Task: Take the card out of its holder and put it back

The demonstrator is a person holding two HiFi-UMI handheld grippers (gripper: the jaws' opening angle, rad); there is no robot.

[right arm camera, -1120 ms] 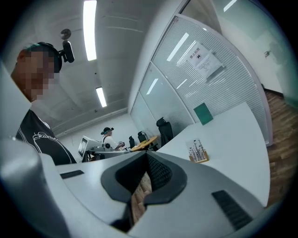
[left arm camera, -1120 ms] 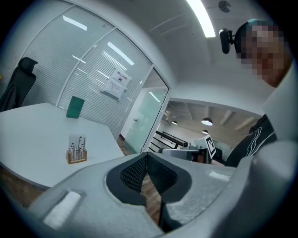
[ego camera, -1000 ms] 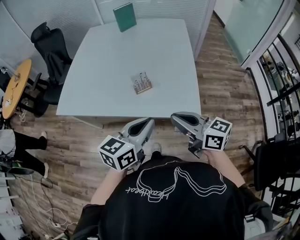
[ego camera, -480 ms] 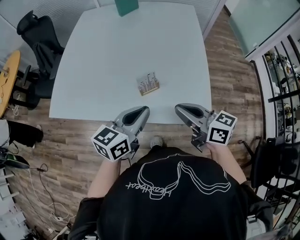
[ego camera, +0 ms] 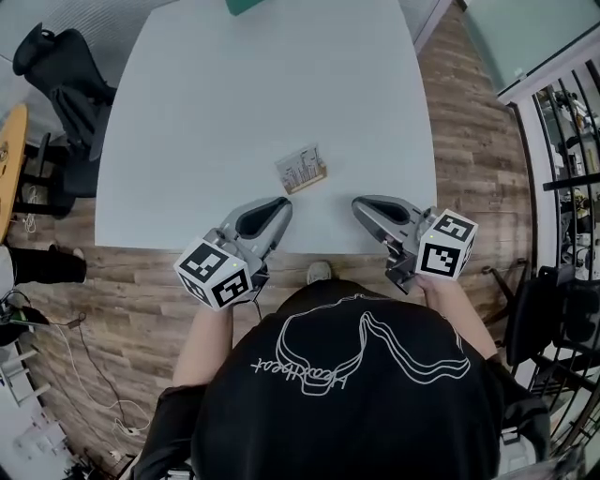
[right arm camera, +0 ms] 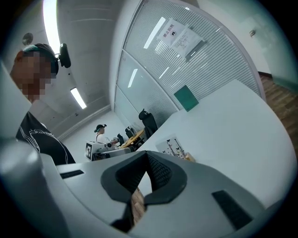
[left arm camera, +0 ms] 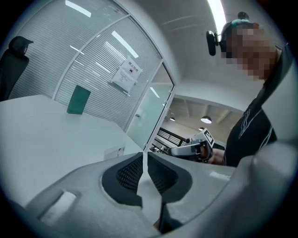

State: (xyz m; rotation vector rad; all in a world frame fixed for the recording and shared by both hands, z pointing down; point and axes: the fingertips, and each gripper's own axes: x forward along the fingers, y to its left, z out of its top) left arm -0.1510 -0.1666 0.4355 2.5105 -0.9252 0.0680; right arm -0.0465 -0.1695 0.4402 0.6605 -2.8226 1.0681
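- left gripper: fingers together, nothing between them; tips over the near edge of the tabletop
- right gripper: fingers together, empty; level with the left one, apart from it
- card stands in its wooden holder on the tabletop; just beyond the two sets of tips, between them; neither touches it
- green board at the far edge; black chair off to the left

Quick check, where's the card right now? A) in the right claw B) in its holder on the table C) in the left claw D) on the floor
B: the card stands in its holder on the table, ahead of the left claw and right claw, both shut and empty.
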